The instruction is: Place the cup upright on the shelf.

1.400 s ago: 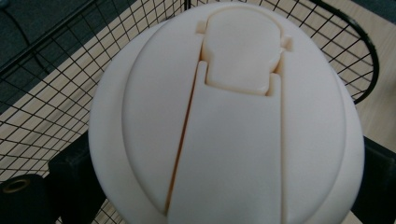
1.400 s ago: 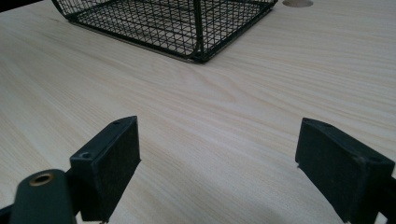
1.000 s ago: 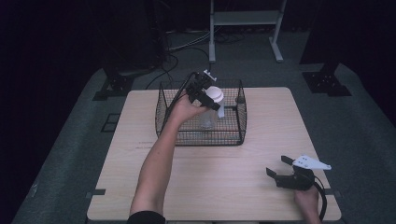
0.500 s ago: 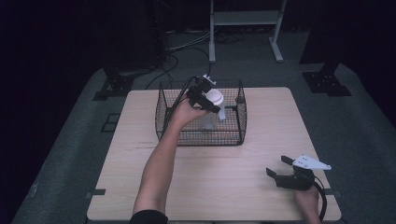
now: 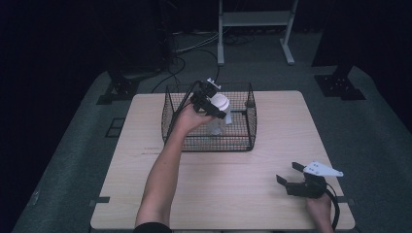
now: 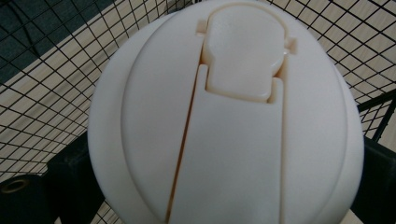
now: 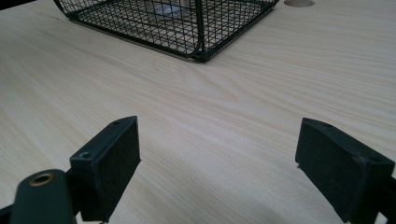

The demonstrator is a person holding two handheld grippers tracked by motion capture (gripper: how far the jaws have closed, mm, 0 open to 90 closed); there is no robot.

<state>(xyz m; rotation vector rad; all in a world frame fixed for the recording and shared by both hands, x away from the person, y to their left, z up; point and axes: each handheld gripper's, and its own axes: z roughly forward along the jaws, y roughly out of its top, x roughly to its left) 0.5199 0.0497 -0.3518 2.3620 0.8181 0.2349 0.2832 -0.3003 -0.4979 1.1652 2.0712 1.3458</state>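
White-lidded clear plastic bottle [image 5: 218, 114] clenched at its cap in left claw [image 5: 210, 104], hanging inside black wire basket [image 5: 206, 141]. Not yet set down or released. Right claw [image 5: 290, 177] spread wide, idle on pale wooden counter [image 5: 243, 194].

Wire basket [image 5: 209, 141] walls hem left tool [image 5: 210, 99] w/ bottle [image 5: 218, 114]; open top gives the way out.
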